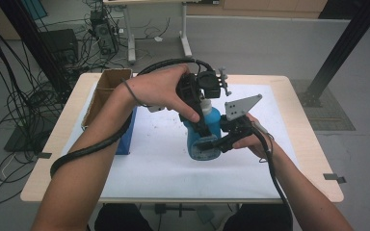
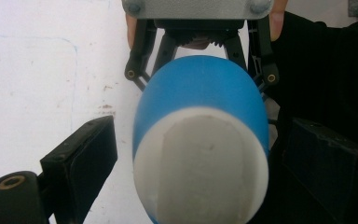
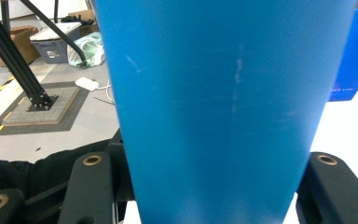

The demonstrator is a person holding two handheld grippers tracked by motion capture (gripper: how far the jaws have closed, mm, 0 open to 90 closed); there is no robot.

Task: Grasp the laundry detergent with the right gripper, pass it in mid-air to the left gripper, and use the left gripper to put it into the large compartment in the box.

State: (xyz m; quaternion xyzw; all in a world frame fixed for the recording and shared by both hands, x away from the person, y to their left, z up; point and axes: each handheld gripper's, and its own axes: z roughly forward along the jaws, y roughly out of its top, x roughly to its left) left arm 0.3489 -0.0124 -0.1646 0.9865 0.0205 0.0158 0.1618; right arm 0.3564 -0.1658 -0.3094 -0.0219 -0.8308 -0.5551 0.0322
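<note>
Item: blue bottle (image 1: 207, 137), white-capped, lifted above white mat (image 1: 149, 159) at table centre | right gripper (image 1: 212, 144): jaws pinching bottle's lower body | left gripper (image 1: 200, 122): jaws spread either side of bottle's top, pads clear of it | cardboard box (image 1: 108, 86) at left.

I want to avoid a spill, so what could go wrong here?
1. The blue plastic bottle is held by the right gripper low on its smooth body; it might slip or tilt.
2. The left gripper straddles the bottle's white cap with a gap at one side; closing off-centre could twist the bottle.
</note>
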